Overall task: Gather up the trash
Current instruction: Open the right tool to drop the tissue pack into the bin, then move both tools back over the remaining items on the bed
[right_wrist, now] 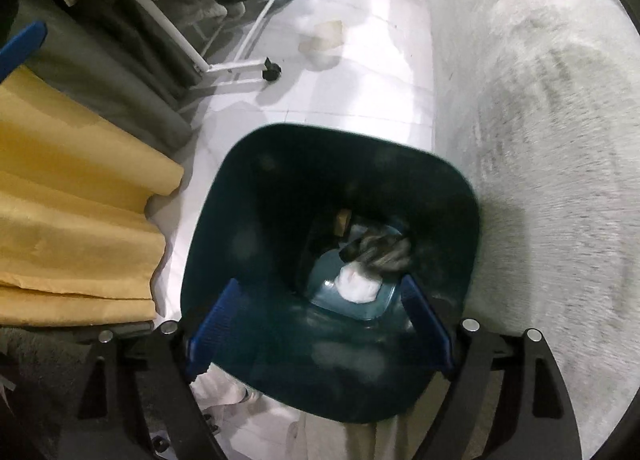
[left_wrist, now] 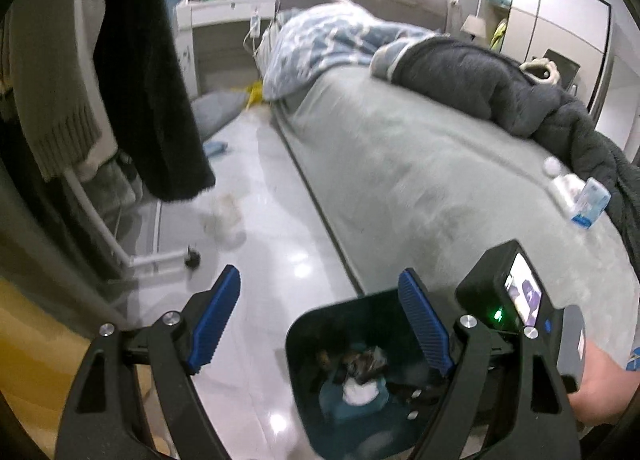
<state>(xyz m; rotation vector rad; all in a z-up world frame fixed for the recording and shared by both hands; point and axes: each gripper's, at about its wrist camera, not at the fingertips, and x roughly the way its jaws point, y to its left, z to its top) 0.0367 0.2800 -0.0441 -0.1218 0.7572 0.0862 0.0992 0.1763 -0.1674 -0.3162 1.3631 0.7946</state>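
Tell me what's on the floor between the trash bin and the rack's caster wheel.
Only bare white floor lies between the trash bin and caster wheel, per the right wrist view.

Bin (right_wrist: 256,219): dark teal plastic, smooth, semi-gloss. Floor (right_wrist: 340,99): glossy white tile. Bed cover (left_wrist: 420,179): grey matt fleece, fuzzy. Curtain (right_wrist: 72,187): yellow cloth. Finger pads (left_wrist: 216,324): ribbed blue rubber/plastic.

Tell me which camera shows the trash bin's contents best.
The right wrist view: it looks straight down into the bin, showing white paper and dark wrappers at the bottom. The left wrist view shows the bin low in frame, partly behind a finger.
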